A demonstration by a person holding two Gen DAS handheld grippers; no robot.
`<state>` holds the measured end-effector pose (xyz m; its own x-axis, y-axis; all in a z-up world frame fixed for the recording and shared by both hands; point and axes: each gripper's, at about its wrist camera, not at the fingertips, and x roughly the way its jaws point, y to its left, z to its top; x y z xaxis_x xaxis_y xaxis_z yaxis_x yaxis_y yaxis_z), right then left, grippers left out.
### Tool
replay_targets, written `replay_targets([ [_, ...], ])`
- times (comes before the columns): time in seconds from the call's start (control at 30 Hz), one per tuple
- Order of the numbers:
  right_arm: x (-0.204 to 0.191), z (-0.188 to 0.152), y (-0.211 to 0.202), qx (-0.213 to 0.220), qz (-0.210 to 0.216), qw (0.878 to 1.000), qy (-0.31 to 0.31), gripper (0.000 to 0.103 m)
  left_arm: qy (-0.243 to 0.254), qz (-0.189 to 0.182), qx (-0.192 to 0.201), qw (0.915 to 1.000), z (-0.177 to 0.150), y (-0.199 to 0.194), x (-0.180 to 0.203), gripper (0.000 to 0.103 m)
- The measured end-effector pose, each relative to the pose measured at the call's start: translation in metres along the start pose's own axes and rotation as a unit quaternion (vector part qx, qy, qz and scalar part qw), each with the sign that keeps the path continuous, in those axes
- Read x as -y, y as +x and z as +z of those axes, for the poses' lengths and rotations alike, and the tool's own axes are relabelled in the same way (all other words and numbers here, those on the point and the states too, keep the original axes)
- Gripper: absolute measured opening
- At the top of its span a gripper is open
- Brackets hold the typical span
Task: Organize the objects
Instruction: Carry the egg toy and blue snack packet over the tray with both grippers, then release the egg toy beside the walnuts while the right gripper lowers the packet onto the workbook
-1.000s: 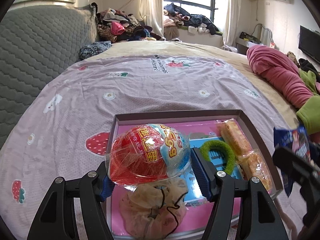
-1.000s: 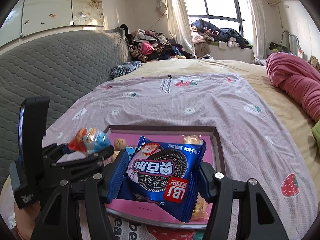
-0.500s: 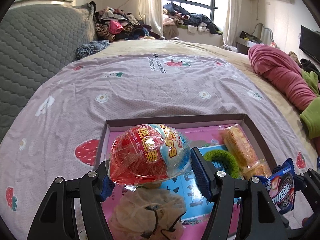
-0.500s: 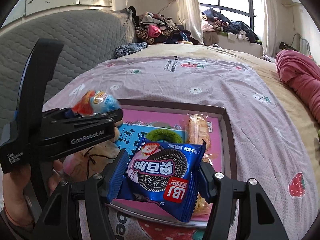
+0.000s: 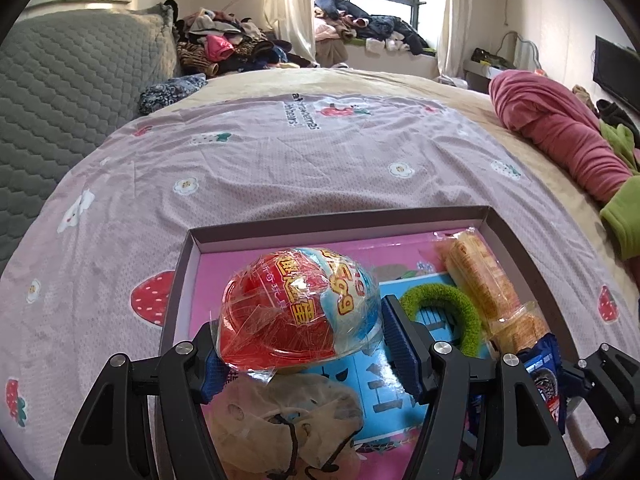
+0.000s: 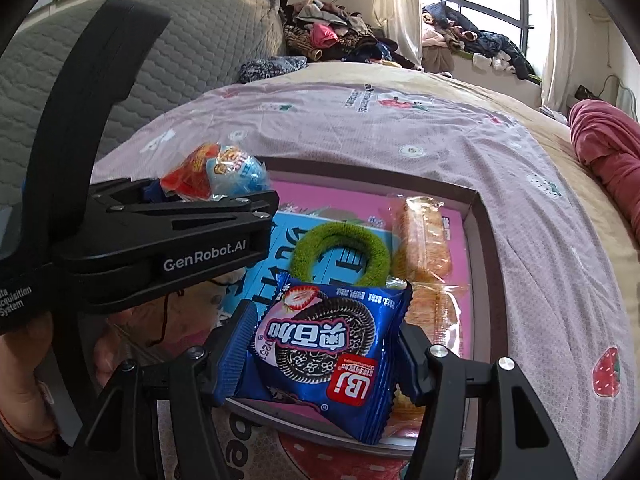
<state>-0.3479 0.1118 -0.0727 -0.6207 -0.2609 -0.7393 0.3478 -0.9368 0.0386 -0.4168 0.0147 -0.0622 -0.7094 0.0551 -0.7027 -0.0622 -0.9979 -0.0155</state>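
The left claw (image 5: pixel 298 344) is clenched on a red and blue egg-shaped toy capsule wrapped in crinkled clear film (image 5: pixel 298 312), its blue ribbed pads pressing both sides, at the lower centre of the left wrist view. Directly under it lies a beige mesh drawstring pouch (image 5: pixel 288 424), inside a shallow dark-rimmed cardboard box with a pink printed floor (image 5: pixel 332 226).

The right claw (image 6: pixel 320 356) grips a blue foil packet of chocolate sandwich biscuits (image 6: pixel 324 356), printed side facing the camera and upside down, at the lower centre of the right wrist view, over the near edge of the same box. Just beyond the packet, a fuzzy green ring-shaped hair band (image 6: pixel 340 252) lies on the box floor, and to its right two clear-wrapped golden cakes (image 6: pixel 422 240) run along the right wall. At the left of that view a person's hand (image 6: pixel 20 376) holds the black left claw body, the capsule showing at its tip.

The box sits on a lilac bedspread printed with strawberries and flowers (image 5: pixel 280 168). A rolled pink blanket (image 5: pixel 560 132) lies at the right edge.
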Motion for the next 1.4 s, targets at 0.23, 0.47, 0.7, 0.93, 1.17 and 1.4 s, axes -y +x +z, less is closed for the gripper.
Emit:
replay_targets([
  [0.23, -0.003, -0.003, 0.008, -0.015, 0.000, 1.000, -0.008, 0.062, 0.007, -0.012, -0.014, 0.9998, -0.006, 0.014, 0.002, 0.069],
  [0.47, -0.003, -0.007, 0.013, -0.029, 0.000, 1.000, -0.010, 0.062, 0.013, -0.013, -0.017, 0.9997, -0.007, 0.016, 0.004, 0.069],
  [0.7, -0.005, -0.009, 0.016, -0.037, 0.000, 0.999, -0.013, 0.062, 0.011, -0.032, -0.016, 0.9993, -0.007, 0.013, 0.005, 0.069],
  [0.93, -0.005, -0.010, 0.017, -0.040, 0.001, 0.999, -0.012, 0.062, 0.019, -0.035, -0.019, 0.9990, -0.008, 0.014, 0.009, 0.069],
  [1.17, -0.007, -0.012, 0.021, -0.049, 0.004, 0.999, -0.013, 0.063, 0.019, -0.037, -0.034, 0.9986, -0.010, 0.022, 0.009, 0.069],
  [1.4, -0.007, -0.014, 0.023, -0.054, 0.003, 0.998, -0.014, 0.063, 0.015, -0.035, -0.040, 0.9985, -0.011, 0.023, 0.006, 0.070],
])
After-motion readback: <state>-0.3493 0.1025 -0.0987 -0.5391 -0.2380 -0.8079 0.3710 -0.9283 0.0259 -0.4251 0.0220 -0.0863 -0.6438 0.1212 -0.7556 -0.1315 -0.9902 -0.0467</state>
